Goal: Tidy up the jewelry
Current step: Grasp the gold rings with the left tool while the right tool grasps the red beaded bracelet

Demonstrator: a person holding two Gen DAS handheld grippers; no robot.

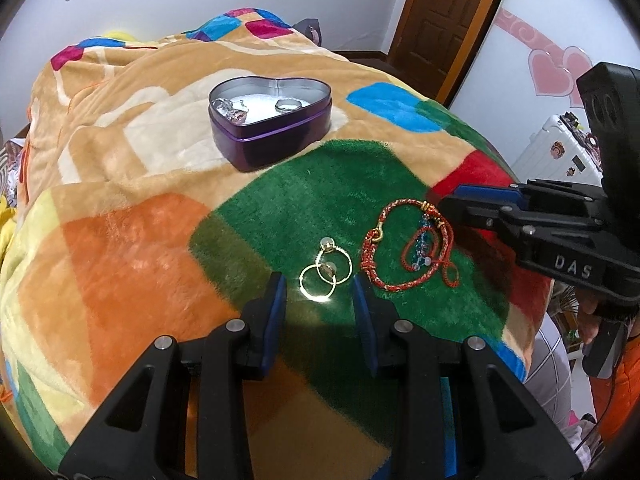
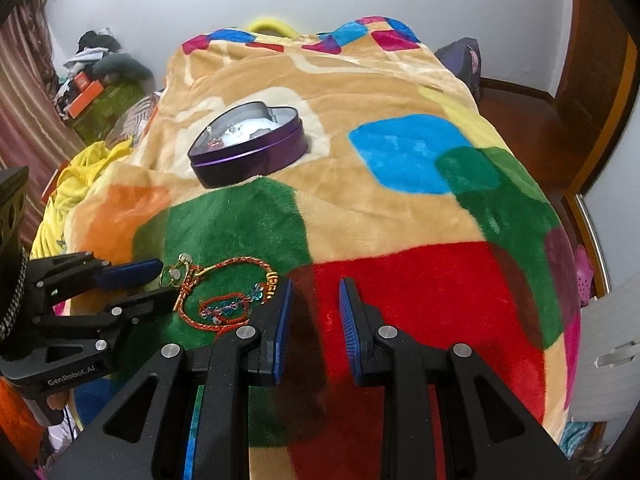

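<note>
- The heart-shaped tin (image 1: 270, 128) sits lidless on the blanket (image 1: 120, 240) of the bed, well beyond the loose pieces; its open top makes it the likely place for the sorted jewelry, and it already holds a ring (image 1: 287, 105) and some silvery pieces (image 1: 230, 109) that are too small to name.
- Two gold rings (image 1: 326, 270) lie touching on the green patch, just ahead of the left hand-held gripper (image 1: 320, 286), whose jaws stand wide on either side of them, apparently lined up to close on one.
- The red braided bracelet (image 1: 404, 248) lies just beside the rings, with a blue beaded strand (image 1: 422, 246) inside its loop.
- The right hand-held gripper (image 2: 316, 290) hovers over the red patch beside the bracelet, jaws apart and empty, probably waiting clear of the left.
</note>
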